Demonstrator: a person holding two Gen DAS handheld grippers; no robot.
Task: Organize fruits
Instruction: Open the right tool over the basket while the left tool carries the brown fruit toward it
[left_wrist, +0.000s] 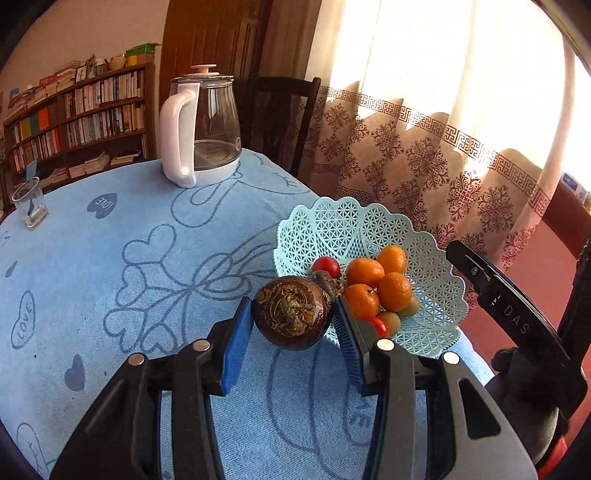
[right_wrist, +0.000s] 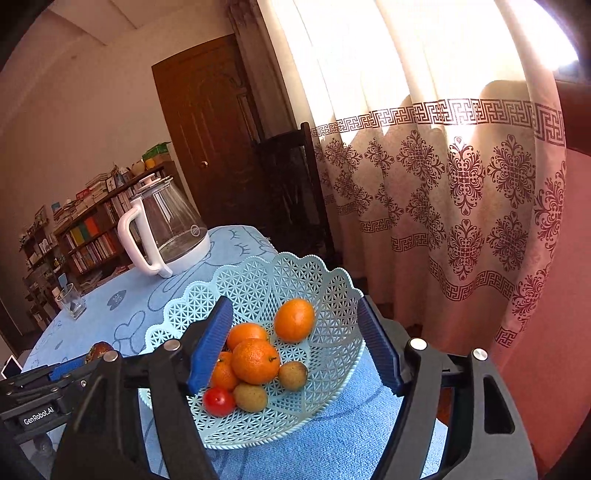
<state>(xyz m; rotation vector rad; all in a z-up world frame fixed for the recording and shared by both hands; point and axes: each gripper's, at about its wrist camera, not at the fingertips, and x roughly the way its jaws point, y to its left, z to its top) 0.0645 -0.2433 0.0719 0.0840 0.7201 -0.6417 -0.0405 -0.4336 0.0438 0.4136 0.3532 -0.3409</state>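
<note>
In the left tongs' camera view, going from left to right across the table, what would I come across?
Drinking glass → glass kettle → dark round fruit held in the left tongs → light blue lattice basket holding the oranges → the right tongs at the edge.

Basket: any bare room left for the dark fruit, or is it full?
The basket has bare mesh on its far side, behind the oranges. The near side is crowded with a tomato and small brown fruits. The left gripper holds the dark fruit. The cloth toward the kettle is bare.
</note>
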